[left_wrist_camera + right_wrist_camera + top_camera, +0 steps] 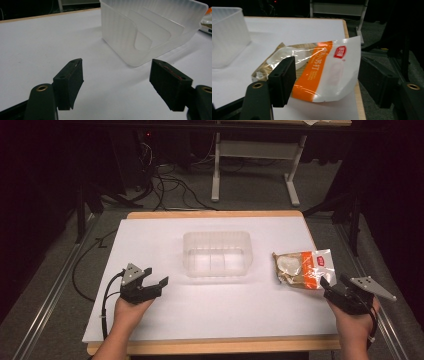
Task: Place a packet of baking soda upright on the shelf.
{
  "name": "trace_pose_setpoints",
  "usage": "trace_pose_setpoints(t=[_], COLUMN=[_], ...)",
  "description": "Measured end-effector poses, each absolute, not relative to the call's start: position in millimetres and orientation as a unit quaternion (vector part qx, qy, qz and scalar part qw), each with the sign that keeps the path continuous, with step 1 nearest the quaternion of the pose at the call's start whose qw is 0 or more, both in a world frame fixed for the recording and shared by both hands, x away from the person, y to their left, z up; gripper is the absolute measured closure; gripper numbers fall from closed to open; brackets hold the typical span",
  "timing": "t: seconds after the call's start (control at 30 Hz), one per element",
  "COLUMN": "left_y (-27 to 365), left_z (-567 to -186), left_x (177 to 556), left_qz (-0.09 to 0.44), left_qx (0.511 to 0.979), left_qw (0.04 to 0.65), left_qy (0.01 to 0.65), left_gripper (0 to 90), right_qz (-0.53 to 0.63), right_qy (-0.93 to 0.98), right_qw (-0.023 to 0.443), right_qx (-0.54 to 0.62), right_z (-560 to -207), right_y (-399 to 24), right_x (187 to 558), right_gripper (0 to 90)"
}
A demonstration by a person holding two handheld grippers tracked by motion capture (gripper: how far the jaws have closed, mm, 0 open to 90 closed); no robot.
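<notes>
My right tongs [336, 286] at the snack packet [303, 268], released.
From above, the packet lies on the white counter [150, 245], right of the clear tub [217, 253]; my left tongs [156, 277] gape, empty. Left gripper view: tub ahead. Right gripper view: the packet's near edge sits between parted jaws, ungripped.

White table sheet [165, 320] brightly lit from above, surroundings dark; glare on snack bag [322, 72]; near black jaws soft, slightly blurred.
</notes>
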State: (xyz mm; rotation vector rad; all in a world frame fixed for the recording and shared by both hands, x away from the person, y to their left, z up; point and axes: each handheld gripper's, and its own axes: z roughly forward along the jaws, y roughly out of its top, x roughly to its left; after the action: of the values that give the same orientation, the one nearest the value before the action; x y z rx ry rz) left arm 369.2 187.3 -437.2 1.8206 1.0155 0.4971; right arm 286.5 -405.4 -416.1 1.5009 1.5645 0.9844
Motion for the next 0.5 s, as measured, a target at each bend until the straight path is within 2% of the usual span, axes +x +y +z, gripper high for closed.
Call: trace_pose_setpoints(t=[0.2, 0.27, 0.5], left_y=[187, 187, 186], left_z=[-438, -438, -438], left_x=[369, 370, 369], left_qz=[0.203, 0.203, 0.204], left_qx=[0.747, 0.746, 0.748], left_qw=[0.478, 0.479, 0.477], left_qy=[0.414, 0.415, 0.415], left_gripper=[27.6, 27.6, 27.6], right_qz=[0.382, 0.379, 0.382], right_qy=[0.600, 0.589, 0.588], right_qw=[0.359, 0.355, 0.321], right_qx=[0.604, 0.620, 0.637], right_z=[-423, -426, -437], right_y=[-416, -418, -418], right_x=[293, 296, 305], right_gripper=[24.6, 18.9, 15.9])
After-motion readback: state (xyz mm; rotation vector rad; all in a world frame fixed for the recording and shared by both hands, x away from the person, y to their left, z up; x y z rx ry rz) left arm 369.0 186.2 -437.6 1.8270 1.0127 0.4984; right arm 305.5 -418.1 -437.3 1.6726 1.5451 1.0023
